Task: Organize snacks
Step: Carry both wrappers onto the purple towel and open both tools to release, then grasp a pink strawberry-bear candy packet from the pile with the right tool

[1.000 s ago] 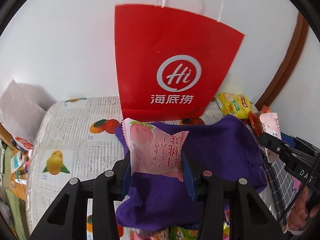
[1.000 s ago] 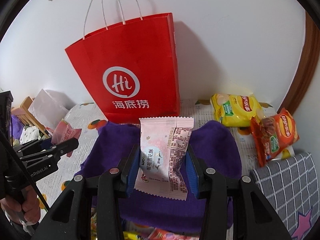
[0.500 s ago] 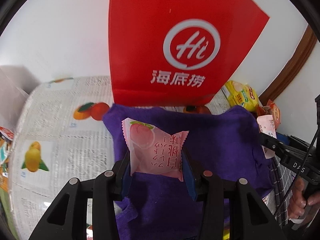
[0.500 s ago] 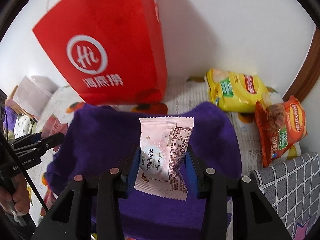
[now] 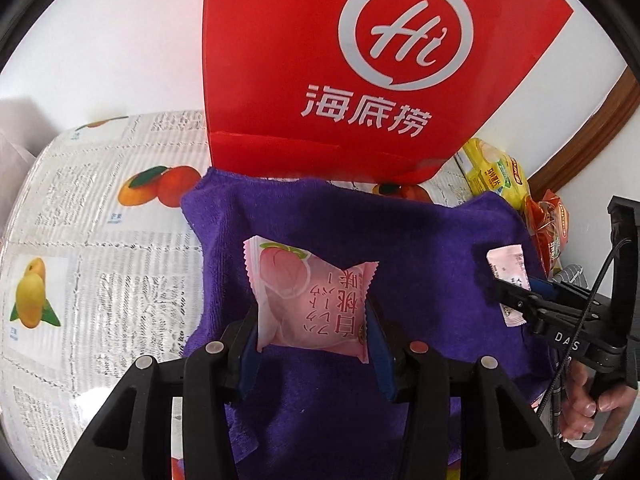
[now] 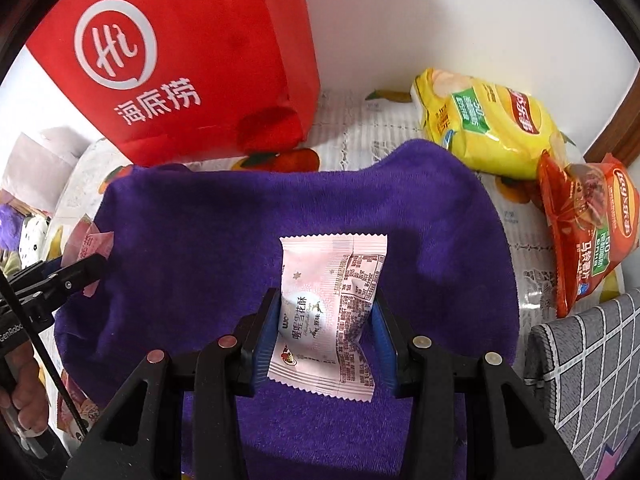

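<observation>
Snacks sit clamped in both my grippers, peach packet (image 5: 312, 304) left (image 5: 312, 332), nougat packet (image 6: 332, 312) right (image 6: 326, 332), now lowered close over the purple towel (image 6: 200, 240), ready for release.

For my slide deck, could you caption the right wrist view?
Right gripper clamps a pink snack packet above a purple towel, red paper bag behind.

We read "Hi" and "海底捞" in white on the red bag (image 5: 304, 60). The orange chip bag (image 6: 588, 224) carries "Lay's" and "50". The yellow chip bag (image 6: 488, 124) shows "50" on green. The right gripper (image 5: 516, 300) bears "DAS". Print on both pink packets is too small to read.
</observation>
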`<action>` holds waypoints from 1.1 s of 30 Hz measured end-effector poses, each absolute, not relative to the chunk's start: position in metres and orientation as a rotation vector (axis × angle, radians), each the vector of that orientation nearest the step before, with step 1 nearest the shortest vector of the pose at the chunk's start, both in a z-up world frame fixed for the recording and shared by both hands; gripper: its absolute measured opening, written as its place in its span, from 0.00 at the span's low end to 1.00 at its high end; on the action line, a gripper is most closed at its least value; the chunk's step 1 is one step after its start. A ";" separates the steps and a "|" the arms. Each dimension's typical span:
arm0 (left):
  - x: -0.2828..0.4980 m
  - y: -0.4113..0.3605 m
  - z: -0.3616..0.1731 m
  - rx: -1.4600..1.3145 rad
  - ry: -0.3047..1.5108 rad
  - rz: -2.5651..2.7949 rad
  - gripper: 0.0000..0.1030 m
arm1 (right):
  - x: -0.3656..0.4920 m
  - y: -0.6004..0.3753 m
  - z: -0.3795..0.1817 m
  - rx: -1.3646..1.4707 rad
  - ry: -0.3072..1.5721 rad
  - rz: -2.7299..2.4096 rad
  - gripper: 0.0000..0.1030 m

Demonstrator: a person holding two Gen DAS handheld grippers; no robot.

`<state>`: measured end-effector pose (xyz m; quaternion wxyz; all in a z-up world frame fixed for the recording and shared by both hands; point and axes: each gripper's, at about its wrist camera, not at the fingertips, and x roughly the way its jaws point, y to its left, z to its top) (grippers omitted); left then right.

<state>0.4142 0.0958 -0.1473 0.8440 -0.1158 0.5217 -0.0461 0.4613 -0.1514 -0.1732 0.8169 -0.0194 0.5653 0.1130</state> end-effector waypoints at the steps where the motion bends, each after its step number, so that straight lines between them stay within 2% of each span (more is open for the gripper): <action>1: 0.415 0.096 -0.148 -0.250 1.102 -0.099 0.44 | 0.462 -0.153 -0.174 -0.038 1.211 0.240 0.43; 4: 0.416 0.097 -0.152 -0.262 1.102 -0.099 0.44 | 0.464 -0.155 -0.177 -0.038 1.222 0.241 0.43; 8: 0.419 0.098 -0.153 -0.281 1.103 -0.102 0.46 | 0.464 -0.154 -0.175 -0.051 1.226 0.234 0.60; 11: 0.419 0.098 -0.154 -0.283 1.100 -0.108 0.47 | 0.461 -0.152 -0.168 -0.069 1.202 0.239 0.64; 18: 0.418 0.097 -0.150 -0.286 1.085 -0.119 0.48 | 0.451 -0.147 -0.142 -0.083 1.111 0.234 0.64; 23: 0.418 0.096 -0.144 -0.290 1.069 -0.131 0.59 | 0.435 -0.141 -0.110 -0.070 1.011 0.245 0.64; 25: 0.418 0.095 -0.141 -0.280 1.072 -0.133 0.69 | 0.429 -0.138 -0.099 -0.056 1.003 0.276 0.64; 30: 0.415 0.096 -0.128 -0.263 1.061 -0.112 0.77 | 0.392 -0.143 -0.085 -0.053 0.994 0.294 0.64; 33: 0.411 0.097 -0.120 -0.275 1.050 -0.123 0.77 | 0.369 -0.155 -0.087 -0.049 1.000 0.256 0.64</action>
